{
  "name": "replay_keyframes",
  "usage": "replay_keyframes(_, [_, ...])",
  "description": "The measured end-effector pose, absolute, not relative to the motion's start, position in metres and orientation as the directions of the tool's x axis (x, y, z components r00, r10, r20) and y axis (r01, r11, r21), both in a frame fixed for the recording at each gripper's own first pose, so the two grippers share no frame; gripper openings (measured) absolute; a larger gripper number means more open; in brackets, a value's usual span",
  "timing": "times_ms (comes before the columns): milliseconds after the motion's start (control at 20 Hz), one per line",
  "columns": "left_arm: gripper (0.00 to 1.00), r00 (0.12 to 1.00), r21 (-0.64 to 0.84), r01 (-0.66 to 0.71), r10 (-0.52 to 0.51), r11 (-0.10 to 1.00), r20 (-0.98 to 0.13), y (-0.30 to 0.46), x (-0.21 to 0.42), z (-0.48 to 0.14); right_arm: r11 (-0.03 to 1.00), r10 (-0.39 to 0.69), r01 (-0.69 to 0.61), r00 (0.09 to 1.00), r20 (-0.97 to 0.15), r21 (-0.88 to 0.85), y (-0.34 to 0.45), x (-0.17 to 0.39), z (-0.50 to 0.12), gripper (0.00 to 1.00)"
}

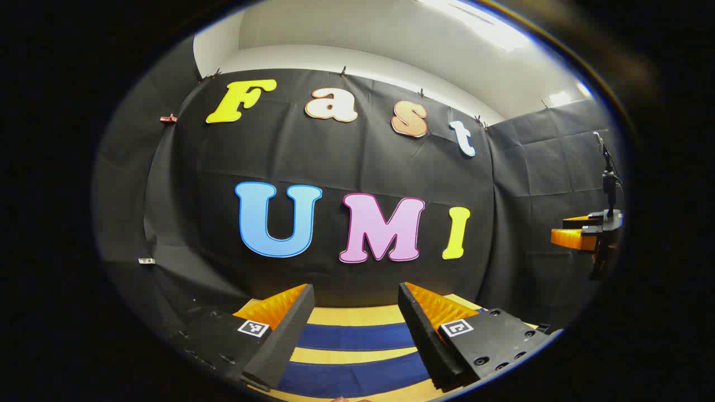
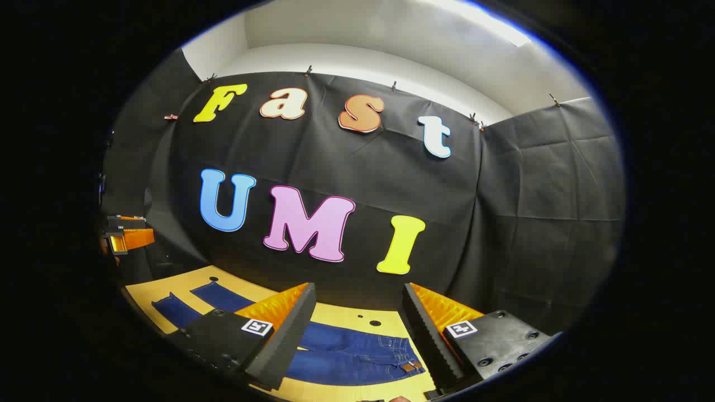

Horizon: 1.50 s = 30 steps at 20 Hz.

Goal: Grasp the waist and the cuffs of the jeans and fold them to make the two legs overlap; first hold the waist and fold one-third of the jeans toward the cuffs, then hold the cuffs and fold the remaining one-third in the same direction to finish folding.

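We have not started folding yet. The jeans lie flat and spread out on the yellow table, both legs apart side by side, the waist toward our right gripper and the cuffs toward our left gripper. Both grippers hover above the denim with fingers apart and nothing between them. By our reckoning everything remains: overlapping the legs, folding the waist third toward the cuffs, then bringing the cuff third over.
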<state>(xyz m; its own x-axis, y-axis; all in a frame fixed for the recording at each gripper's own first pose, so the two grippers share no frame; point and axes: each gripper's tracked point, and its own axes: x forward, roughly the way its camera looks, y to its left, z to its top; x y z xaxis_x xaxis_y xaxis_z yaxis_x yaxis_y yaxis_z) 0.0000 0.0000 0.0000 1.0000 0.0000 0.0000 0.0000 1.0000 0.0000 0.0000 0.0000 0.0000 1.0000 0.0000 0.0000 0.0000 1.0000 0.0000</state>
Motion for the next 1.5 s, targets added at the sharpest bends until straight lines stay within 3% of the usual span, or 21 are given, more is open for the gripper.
replay_keyframes(850, [0.96, 1.000, 0.045, -0.002, 0.001, 0.999, 0.010, 0.014, -0.014, 0.001, 0.999, 0.025, -0.026, 0.999, -0.034, -0.024, 0.021, 0.006, -0.010, 0.96])
replay_keyframes(1100, [0.95, 0.996, 0.152, 0.046, -0.034, 0.987, -0.080, 0.034, -0.022, -0.032, 0.990, 0.025, -0.037, 0.996, -0.086, -0.137, 0.005, 0.019, -0.039, 0.96])
replay_keyframes(1350, [0.94, 0.965, 0.336, 0.158, -0.073, 0.929, -0.251, 0.073, -0.024, -0.103, 0.951, 0.040, -0.129, 0.953, -0.299, -0.282, -0.020, 0.026, -0.131, 0.96])
replay_keyframes(1500, [0.94, 0.902, 0.333, 0.284, -0.132, 0.899, -0.412, 0.078, -0.020, -0.165, 0.929, 0.081, -0.226, 0.897, -0.435, -0.294, -0.022, 0.035, -0.195, 0.96])
